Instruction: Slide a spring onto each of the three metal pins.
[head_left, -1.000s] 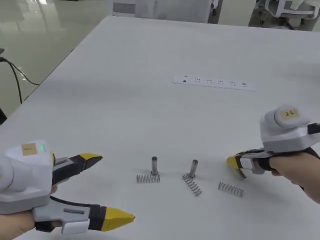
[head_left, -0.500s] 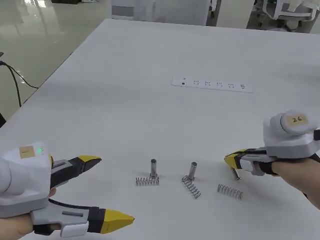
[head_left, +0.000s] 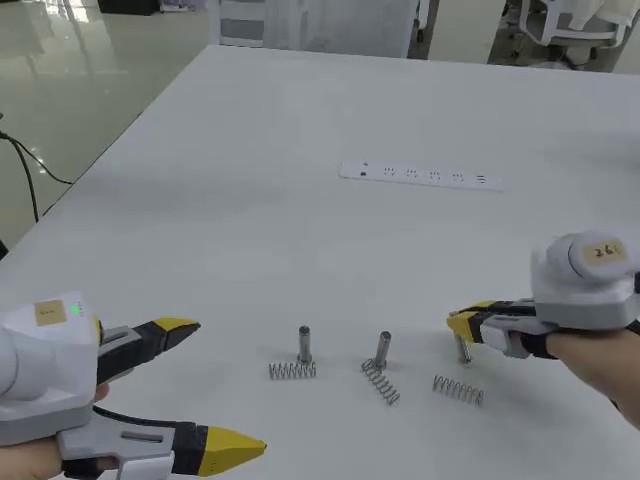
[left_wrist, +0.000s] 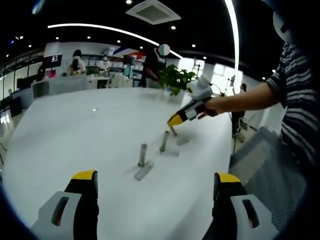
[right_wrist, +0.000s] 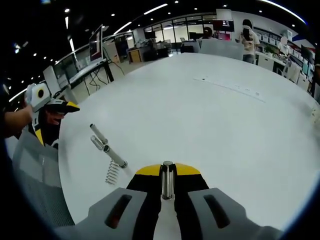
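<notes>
Two metal pins (head_left: 304, 343) (head_left: 383, 348) stand upright on the white table (head_left: 300, 230). A spring (head_left: 292, 371) lies at the foot of the left pin, and another spring (head_left: 381, 379) lies by the middle pin. A third spring (head_left: 458, 390) lies further right. My right gripper (head_left: 460, 322) is shut on the third pin (head_left: 463, 350), which hangs from its tips above that spring; the right gripper view has this pin (right_wrist: 167, 180) clamped between the jaws. My left gripper (head_left: 210, 388) is open at the lower left, apart from the pins (left_wrist: 143, 155) (left_wrist: 164, 141).
A white power strip (head_left: 420, 175) lies across the table further back. The table's left edge (head_left: 110, 150) runs diagonally, with shiny floor beyond. Office chairs stand past the far edge.
My right gripper has risen a little with the pin, which now hangs more upright. The left gripper has stayed open in about the same place; the head camera has shifted.
</notes>
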